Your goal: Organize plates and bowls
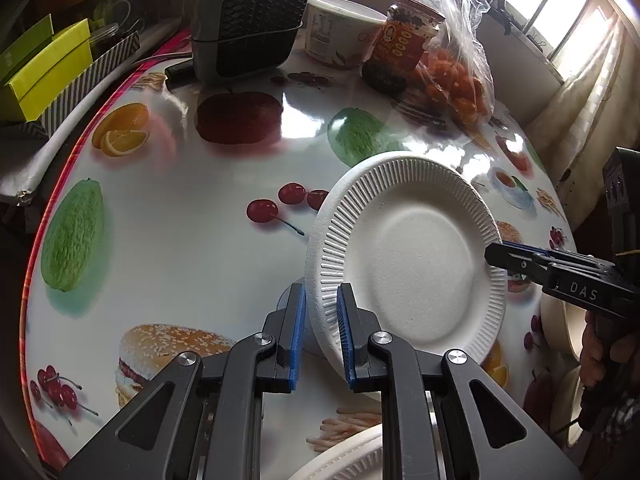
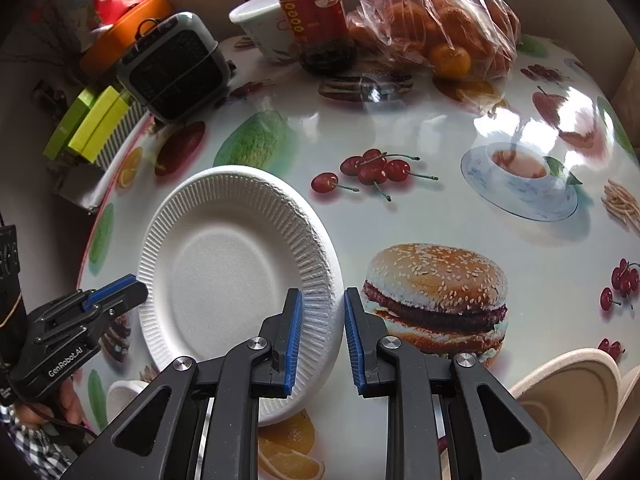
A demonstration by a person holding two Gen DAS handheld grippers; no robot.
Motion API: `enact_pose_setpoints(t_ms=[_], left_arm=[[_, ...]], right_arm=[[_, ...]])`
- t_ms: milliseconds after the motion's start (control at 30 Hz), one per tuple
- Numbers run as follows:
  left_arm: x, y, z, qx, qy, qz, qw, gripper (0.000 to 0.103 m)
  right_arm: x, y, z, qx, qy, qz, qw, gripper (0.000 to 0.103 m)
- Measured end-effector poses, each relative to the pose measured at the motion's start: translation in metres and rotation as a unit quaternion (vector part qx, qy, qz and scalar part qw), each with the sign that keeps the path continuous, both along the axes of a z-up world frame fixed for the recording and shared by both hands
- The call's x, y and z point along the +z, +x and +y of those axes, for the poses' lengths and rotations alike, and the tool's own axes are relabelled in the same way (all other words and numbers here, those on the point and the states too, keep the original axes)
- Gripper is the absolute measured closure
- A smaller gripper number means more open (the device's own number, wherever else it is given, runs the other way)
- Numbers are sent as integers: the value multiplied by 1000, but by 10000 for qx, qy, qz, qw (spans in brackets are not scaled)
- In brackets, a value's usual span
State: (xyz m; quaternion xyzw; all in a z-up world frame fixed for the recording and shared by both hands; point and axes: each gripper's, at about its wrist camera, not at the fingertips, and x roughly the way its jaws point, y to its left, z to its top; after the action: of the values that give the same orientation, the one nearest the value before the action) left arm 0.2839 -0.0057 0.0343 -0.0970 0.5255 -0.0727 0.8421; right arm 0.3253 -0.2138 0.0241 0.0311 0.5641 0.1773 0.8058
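Both hand-held grippers clench the same white paper plate [image 1: 416, 256], one on each side of its ribbed rim. Left hand-held gripper [image 1: 322, 336] has its blue pads nearly together, pinching the rim at the plate's near-left edge; in the right wrist view it shows at the lower left [image 2: 132, 290], touching the plate's left rim. Right hand-held gripper [image 2: 320, 340] likewise has its pads closed on the ribbed edge at the plate's right side, and in the left wrist view it comes in from the right [image 1: 496, 254], meeting the rim there. Between them the plate sits tilted, its bowl side facing the cameras, over a round worktop [image 2: 460, 128] printed with fruit, burgers and cherries.

A small white bowl [image 1: 290, 300] lies just behind the plate's lower edge. More pale plates [image 2: 576, 396] are stacked at the near right of the worktop. At the far side stand a grey heater [image 1: 250, 20], a white tub [image 1: 340, 32], a red-labelled jar [image 1: 400, 48] and a clear bag of oranges [image 2: 448, 28].
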Motion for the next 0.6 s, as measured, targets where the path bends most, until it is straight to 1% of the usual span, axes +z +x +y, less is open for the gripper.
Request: enact_pose_setpoints(t_ms=[600], left_arm=[[21,-17,-1,-15,10,-260,9997,86]], right_arm=[[26,-16,-9,-26,189,-263,9995,82]])
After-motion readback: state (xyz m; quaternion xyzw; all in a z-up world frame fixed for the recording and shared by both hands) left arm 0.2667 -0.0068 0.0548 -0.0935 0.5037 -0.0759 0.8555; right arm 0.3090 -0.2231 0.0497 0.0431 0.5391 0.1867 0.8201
